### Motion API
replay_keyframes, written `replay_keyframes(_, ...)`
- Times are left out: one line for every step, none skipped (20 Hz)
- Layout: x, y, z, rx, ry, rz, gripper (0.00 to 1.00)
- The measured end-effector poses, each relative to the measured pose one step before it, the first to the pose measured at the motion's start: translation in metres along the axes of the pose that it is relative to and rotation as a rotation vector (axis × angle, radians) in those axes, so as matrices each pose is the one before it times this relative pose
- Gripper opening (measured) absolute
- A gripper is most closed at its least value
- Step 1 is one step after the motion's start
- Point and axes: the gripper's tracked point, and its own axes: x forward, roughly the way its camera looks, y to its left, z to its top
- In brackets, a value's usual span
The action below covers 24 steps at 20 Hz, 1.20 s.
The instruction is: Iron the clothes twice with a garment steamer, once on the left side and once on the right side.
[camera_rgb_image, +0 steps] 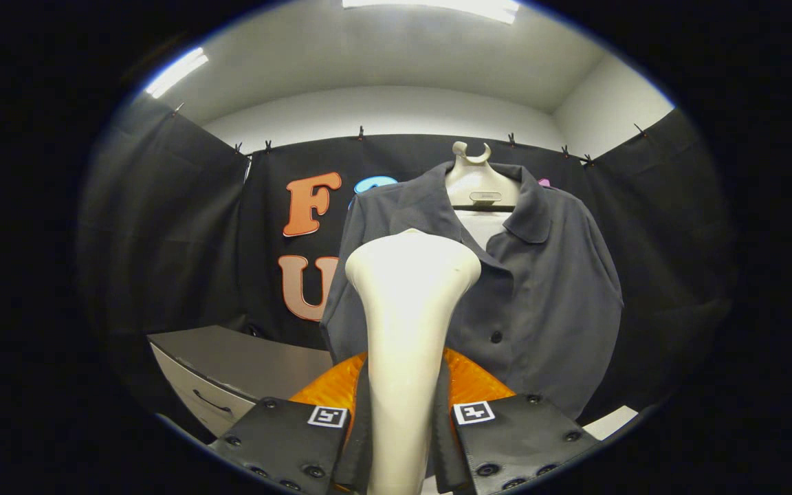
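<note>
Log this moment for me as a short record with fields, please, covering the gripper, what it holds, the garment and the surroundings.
gripper: gripper, both fingers pressed on the steamer's handle
held tool: cream garment steamer, upright between the fingers, head raised toward the shirt
garment: dark grey button-up shirt, on a cream hanger, just beyond the steamer head
contact: cannot tell whether the head touches the fabric
surroundings: grey cabinet beside the shirt

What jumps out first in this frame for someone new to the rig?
The cream garment steamer stands upright between the fingers of the tool, which is shut on its handle, its wide head raised in front of the clothes. Just beyond it a dark grey shirt hangs on a pale hanger against the booth wall. A grey cabinet sits lower, beside the shirt.
</note>
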Motion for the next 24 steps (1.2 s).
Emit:
replay_keyframes(0.00403, -0.00382, -0.00478, 0.00258, 0.00625, -0.00165, 0.42)
replay_keyframes(0.00543, -0.00282, -0.00282, 0.00397, 0.00764, -0.00465, 0.42)
replay_keyframes(0.0068, -0.00336, -0.00292, 0.00542, 0.00378, -0.00557, 0.42)
replay_keyframes(0.00518, -0.00224, -0.00122, 0.00338, 0.00176, -0.00415, 0.42)
replay_keyframes(0.00509, -0.0022, -0.00228, 0.00109, 0.00578, -0.00412, 0.42)
replay_keyframes(0.00292, -0.00161, -0.00353, 0.00232, 0.00481, -0.00289, 0.42)
replay_keyframes(0.00273, -0.00151, -0.0027, 0.00312, 0.00643, 0.00064, 0.42)
replay_keyframes(0.00203, -0.00107, -0.00214, 0.0025, 0.00478, -0.0015, 0.42)
replay_keyframes(0.00177, -0.00186, -0.00164, 0.00155, 0.00133, -0.00434, 0.42)
replay_keyframes(0.00052, -0.0015, -0.00115, -0.00158, 0.00194, -0.00449, 0.42)
replay_keyframes(0.00167, -0.00104, -0.00135, -0.00242, 0.00156, -0.00261, 0.42)
replay_keyframes(0.00112, 0.00024, -0.00039, -0.00065, 0.00031, -0.00159, 0.42)
replay_keyframes(0.00154, 0.00079, -0.00055, -0.0005, -0.00064, -0.00057, 0.42)
replay_keyframes(0.00071, 0.00135, -0.00063, -0.00263, 0.00103, 0.00135, 0.42)
replay_keyframes(0.00069, 0.00018, -0.00147, -0.00407, 0.00021, 0.00034, 0.42)
replay_keyframes(0.00015, 0.00026, -0.00181, -0.00369, 0.00251, -0.00147, 0.42)
replay_keyframes(0.00062, 0.00051, -0.00169, 0.00099, 0.00198, -0.00185, 0.42)
replay_keyframes(-0.00267, 0.00121, -0.00153, 0.0028, -0.00025, 0.0022, 0.42)
replay_keyframes(-0.00155, 0.00117, -0.00249, 0.00116, 0.00074, 0.00093, 0.42)
replay_keyframes(-0.00198, 0.00064, -0.00549, -0.00009, 0.00195, -0.00164, 0.42)
replay_keyframes(-0.00174, 0.00016, -0.00399, -0.00245, 0.00364, 0.00021, 0.42)
replay_keyframes(-0.00104, 0.00041, -0.00499, -0.00375, 0.00655, -0.00251, 0.42)
replay_keyframes(-0.00061, -0.00104, -0.00389, -0.00081, 0.0049, -0.0049, 0.42)
replay_keyframes(-0.00073, 0.00079, -0.00435, 0.00263, 0.00344, -0.00402, 0.42)
